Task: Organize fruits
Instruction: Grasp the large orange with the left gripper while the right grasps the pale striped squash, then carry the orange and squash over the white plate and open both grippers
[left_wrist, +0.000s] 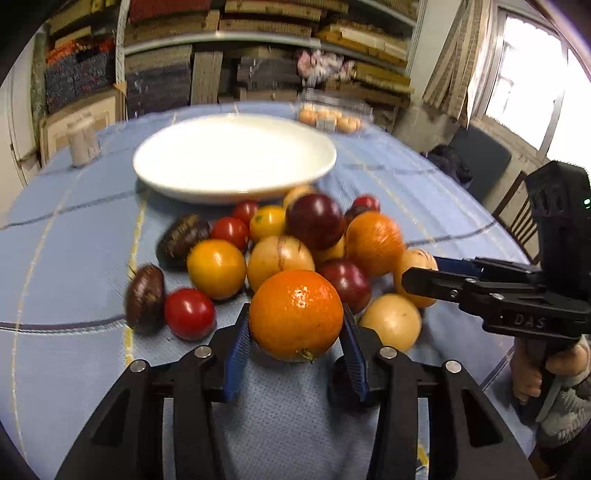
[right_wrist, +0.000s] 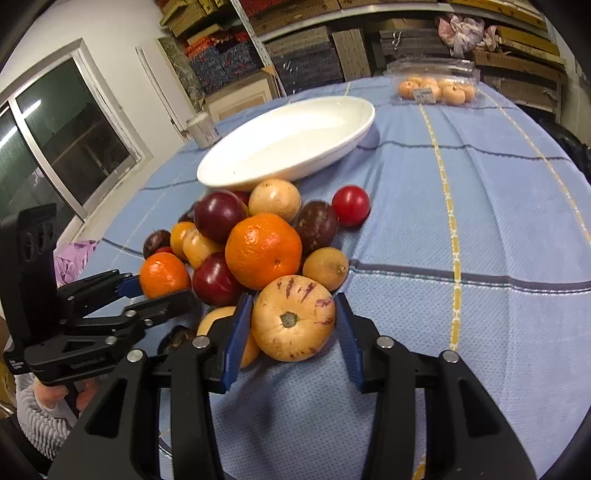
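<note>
Both grips seated; no fruit sorted yet.

My left gripper (left_wrist: 295, 325) is clamped on the round orange mandarin (left_wrist: 296, 314), and my right gripper (right_wrist: 293, 325) on the pale purple-streaked melon-like fruit (right_wrist: 293, 318), both at the near edge of the mixed fruit pile (left_wrist: 280, 251). The oval white ceramic dish (left_wrist: 234, 157) behind it is empty; all fruit remains on the blue checked tablecloth (right_wrist: 461, 221), with open cloth on the right.

The raised letters "DAS" stood on the black body of the right gripper (left_wrist: 424, 275), seen from the left wrist. The white label on the clear fruit box (right_wrist: 432, 79) was unreadable.
</note>
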